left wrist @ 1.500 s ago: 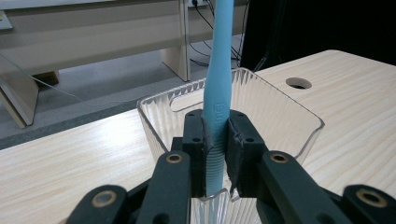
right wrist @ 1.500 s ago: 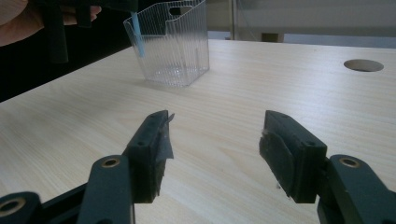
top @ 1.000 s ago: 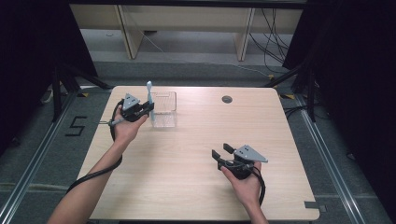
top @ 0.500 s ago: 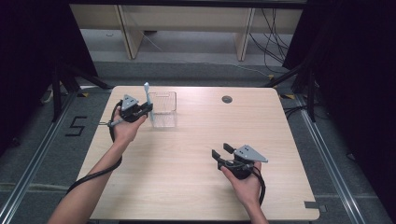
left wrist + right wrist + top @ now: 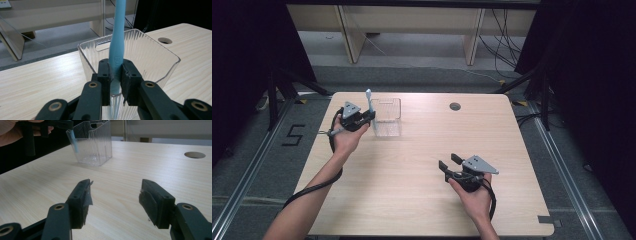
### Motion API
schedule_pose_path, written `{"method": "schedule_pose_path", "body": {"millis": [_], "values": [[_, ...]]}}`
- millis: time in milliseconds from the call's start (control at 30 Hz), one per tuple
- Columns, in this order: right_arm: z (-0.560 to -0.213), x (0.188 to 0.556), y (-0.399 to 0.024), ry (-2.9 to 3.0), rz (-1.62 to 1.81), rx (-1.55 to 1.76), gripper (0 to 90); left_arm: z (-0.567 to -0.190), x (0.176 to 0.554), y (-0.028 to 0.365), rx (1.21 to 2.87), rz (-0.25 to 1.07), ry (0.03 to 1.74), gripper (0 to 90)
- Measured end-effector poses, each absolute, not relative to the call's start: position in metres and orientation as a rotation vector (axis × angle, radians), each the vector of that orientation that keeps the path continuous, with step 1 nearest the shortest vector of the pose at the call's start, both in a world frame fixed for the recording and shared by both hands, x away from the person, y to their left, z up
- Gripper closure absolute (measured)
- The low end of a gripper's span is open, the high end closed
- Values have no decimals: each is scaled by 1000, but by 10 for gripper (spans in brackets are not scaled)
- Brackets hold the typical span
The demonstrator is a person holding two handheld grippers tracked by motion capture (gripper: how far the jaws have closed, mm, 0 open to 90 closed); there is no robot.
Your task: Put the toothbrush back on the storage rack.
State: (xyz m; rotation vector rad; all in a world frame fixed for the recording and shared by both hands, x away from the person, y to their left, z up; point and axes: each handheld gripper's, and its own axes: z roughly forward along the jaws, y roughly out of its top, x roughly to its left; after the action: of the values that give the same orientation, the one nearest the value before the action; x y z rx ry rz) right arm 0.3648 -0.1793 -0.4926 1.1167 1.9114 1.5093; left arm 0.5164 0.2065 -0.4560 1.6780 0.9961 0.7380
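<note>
A light blue toothbrush-like stick stands upright between the jaws of my left gripper, which is shut on its ribbed lower handle. In the high view the left gripper sits at the near-left corner of a clear ribbed plastic bin, with the blue stick rising above it. The stick's lower end hangs by the bin's wall; whether it is inside or just outside I cannot tell. My right gripper rests low over the table's front right, its jaws wide apart and empty.
The wooden table has a round cable hole at the back right. Beyond the far edge are a grey floor, shelf legs and cables. Bare wood lies between the two hands.
The blue stick has shifted slightly left and tilted a little in the left gripper. Both hands stay where they were.
</note>
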Motion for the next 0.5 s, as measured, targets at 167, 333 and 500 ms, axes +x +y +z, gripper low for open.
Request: {"method": "schedule_pose_path", "body": {"millis": [167,333,500], "values": [[-493,365,-180,1914,1511,1113,426,-456,516,206,1685,744,996,774],[-492,364,-180,1939,1491,1127,426,-456,515,205,1682,750,1003,762],[-493,365,-180,1922,1510,1119,425,-453,513,207,1672,745,1033,663]]}}
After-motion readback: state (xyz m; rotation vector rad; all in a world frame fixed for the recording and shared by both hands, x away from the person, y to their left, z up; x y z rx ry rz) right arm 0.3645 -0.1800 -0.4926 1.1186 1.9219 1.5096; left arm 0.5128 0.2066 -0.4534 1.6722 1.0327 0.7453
